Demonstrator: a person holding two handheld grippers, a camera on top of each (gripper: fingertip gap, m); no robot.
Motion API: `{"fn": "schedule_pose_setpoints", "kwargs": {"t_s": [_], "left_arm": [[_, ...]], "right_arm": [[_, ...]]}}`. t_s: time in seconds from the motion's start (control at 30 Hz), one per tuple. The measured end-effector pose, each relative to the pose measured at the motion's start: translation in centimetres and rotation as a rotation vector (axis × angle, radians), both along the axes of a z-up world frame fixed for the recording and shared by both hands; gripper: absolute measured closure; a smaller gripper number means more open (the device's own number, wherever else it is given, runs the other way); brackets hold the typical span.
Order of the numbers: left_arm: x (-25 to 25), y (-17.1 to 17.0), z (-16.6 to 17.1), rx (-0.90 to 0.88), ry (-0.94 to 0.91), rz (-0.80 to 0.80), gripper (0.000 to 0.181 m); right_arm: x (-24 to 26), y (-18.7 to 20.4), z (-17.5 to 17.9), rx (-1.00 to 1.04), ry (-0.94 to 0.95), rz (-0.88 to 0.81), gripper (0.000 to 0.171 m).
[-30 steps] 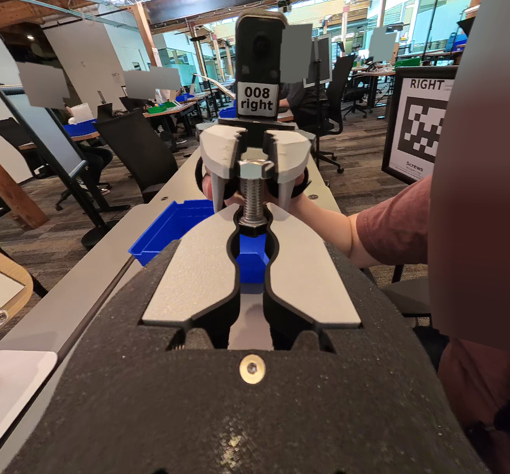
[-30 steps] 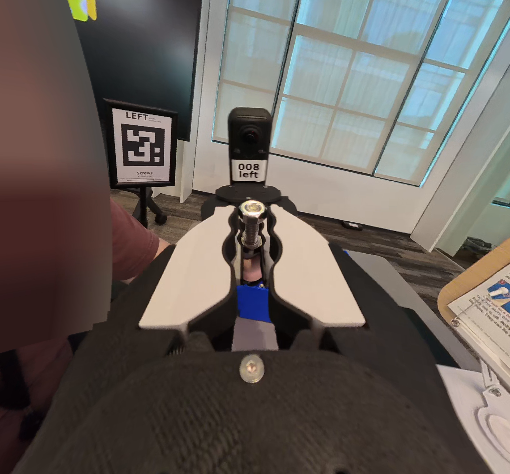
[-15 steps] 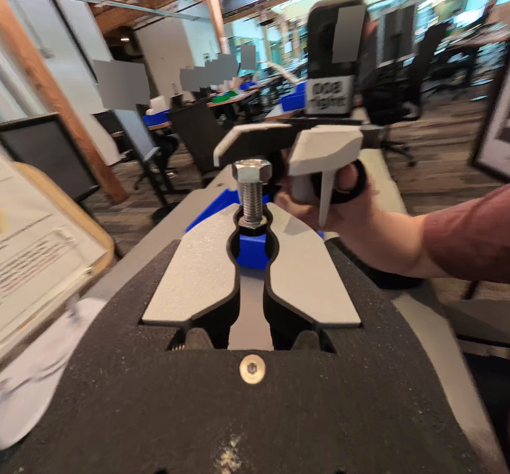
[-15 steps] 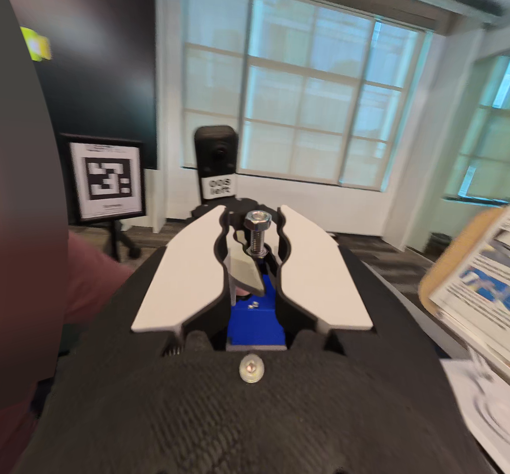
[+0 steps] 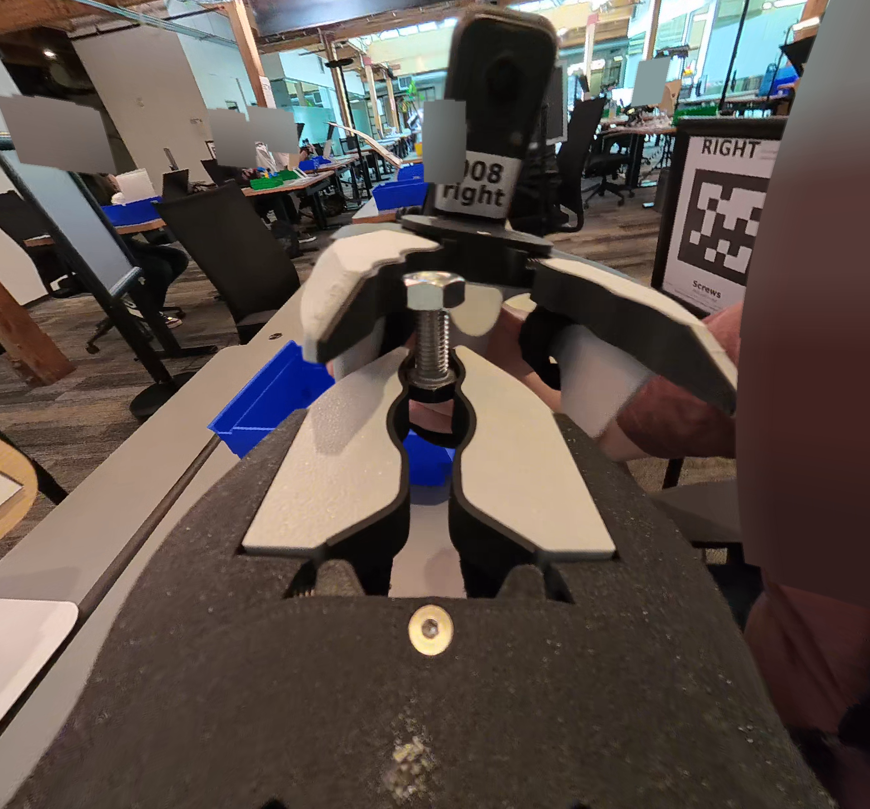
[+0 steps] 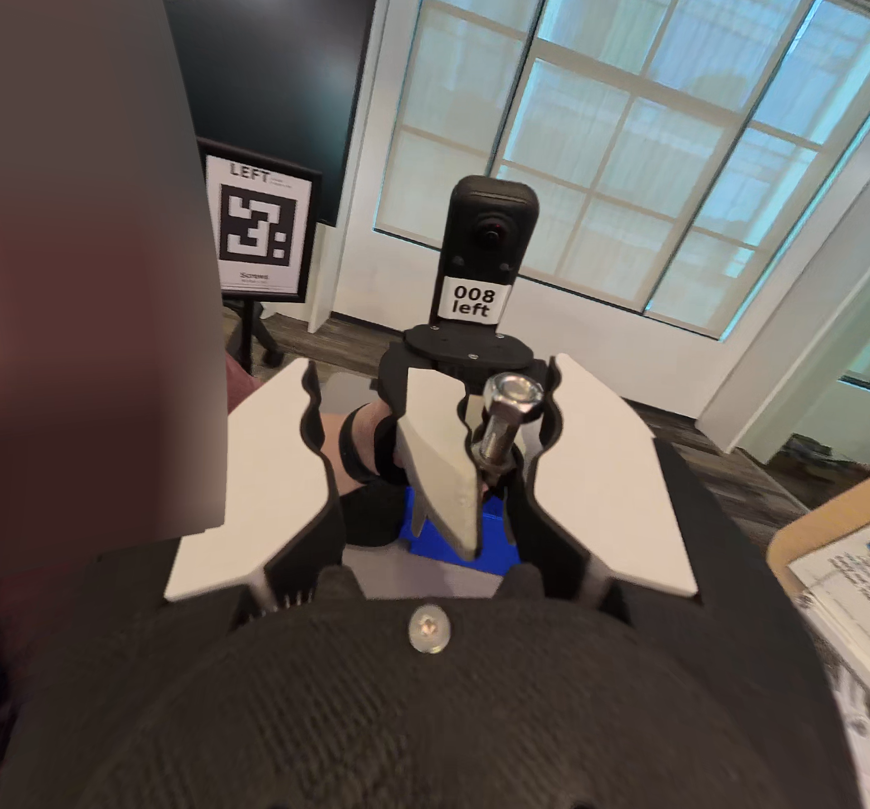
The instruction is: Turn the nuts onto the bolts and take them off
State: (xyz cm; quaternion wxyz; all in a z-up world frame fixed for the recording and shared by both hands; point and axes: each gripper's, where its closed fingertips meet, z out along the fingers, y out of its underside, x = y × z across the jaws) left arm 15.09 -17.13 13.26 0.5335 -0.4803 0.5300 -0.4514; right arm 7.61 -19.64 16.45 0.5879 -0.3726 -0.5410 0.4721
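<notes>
A steel bolt (image 5: 432, 334) stands upright with its hex head (image 5: 434, 293) on top. My left gripper (image 5: 431, 362) is shut on the nut (image 5: 430, 379) threaded low on the shaft. My right gripper (image 5: 471, 301) faces it, tilted, with its jaws open on either side of the bolt head and not gripping it. In the right wrist view my right gripper (image 6: 433, 386) is wide open. The bolt head (image 6: 513, 393) sits close to its right finger (image 6: 598, 471). The left gripper (image 6: 485, 471) holds the nut (image 6: 492, 461) below.
A blue bin (image 5: 268, 400) sits on the grey table (image 5: 141, 480) under the grippers. Framed marker signs stand on either side (image 5: 720, 221) (image 6: 259, 230). A clipboard with papers (image 6: 824, 565) lies at the right. Office chairs and desks are behind. Some 7 centimetres of space lies between my two pairs of fingers.
A second ago my right gripper was shut on the bolt head. It opened, swung away, and is now back around the head, open and rotated. The left gripper kept its hold.
</notes>
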Motion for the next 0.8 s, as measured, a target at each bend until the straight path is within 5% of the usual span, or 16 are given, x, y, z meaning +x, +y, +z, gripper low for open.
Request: {"fn": "schedule_pose_setpoints", "kwargs": {"t_s": [0.03, 0.63, 0.8], "left_arm": [[-0.3, 0.3, 0.3, -0.011, -0.017, 0.011, 0.169], [-1.4, 2.3, 1.2, -0.026, -0.082, 0.103, 0.168], [-2.8, 3.0, 2.2, -0.026, -0.109, 0.137, 0.169]], "right_arm": [[0.0, 0.2, 0.1, 0.006, 0.004, -0.022, 0.078], [0.8, 1.4, 0.9, -0.071, 0.039, -0.048, 0.081], [1.9, 2.2, 1.7, -0.129, 0.084, -0.043, 0.094]]}}
